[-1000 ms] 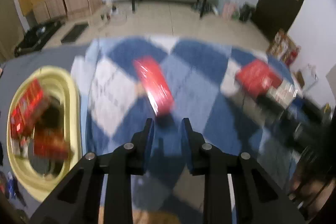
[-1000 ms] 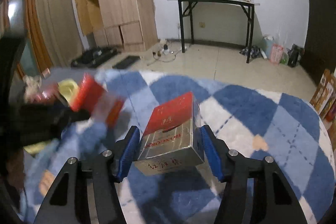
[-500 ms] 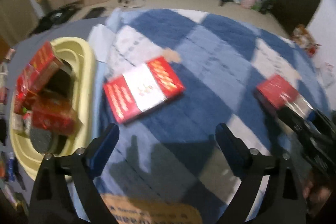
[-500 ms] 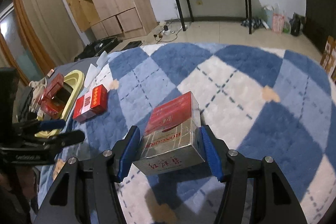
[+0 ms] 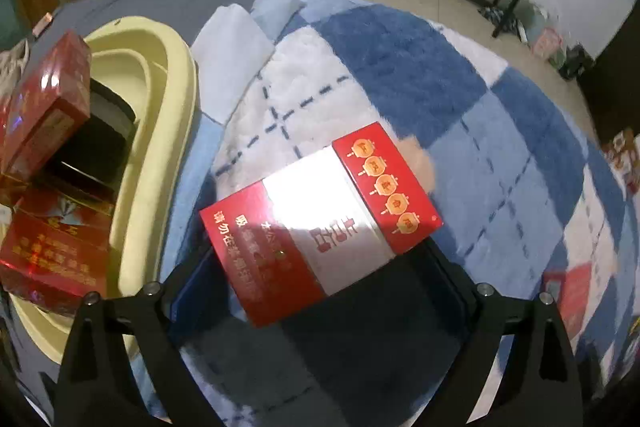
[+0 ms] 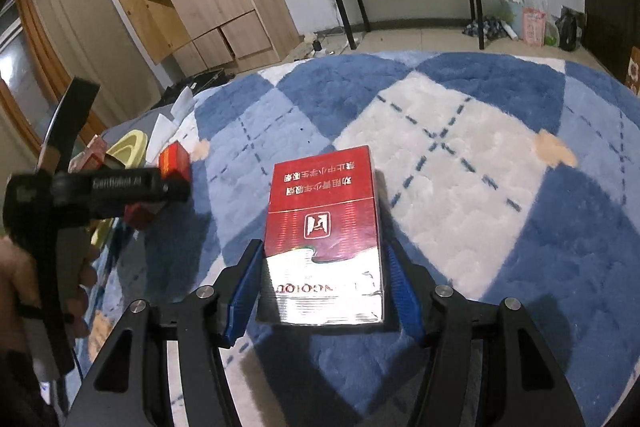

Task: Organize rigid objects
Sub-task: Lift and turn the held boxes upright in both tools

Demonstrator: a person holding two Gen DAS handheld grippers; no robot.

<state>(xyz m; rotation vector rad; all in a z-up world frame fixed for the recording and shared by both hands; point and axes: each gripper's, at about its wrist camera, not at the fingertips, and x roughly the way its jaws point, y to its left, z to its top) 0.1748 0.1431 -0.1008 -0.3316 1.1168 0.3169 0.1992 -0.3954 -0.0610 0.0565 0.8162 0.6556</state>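
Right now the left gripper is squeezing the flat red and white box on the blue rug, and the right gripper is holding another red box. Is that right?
Not quite. In the left wrist view the left gripper is wide open around the flat red and white box, not squeezing it; its pads stand clear of the box's sides. The box does lie on the blue rug, and the right gripper does hold another red box.

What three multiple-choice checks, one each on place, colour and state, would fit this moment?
1. The red-and-white carton lies:
A. inside the tub
B. on the checked blanket beside the tub
C. on the black table

2. The tub is:
A. pale yellow
B. green
C. black

3. The right tongs are:
A. open and empty
B. shut on nothing
C. shut on the red-and-silver pack

Key: 1 B, the carton rests flat on the blanket, right of the tub's rim. 2 A, its rim is pale yellow. 3 C, both blue pads press the pack's sides.
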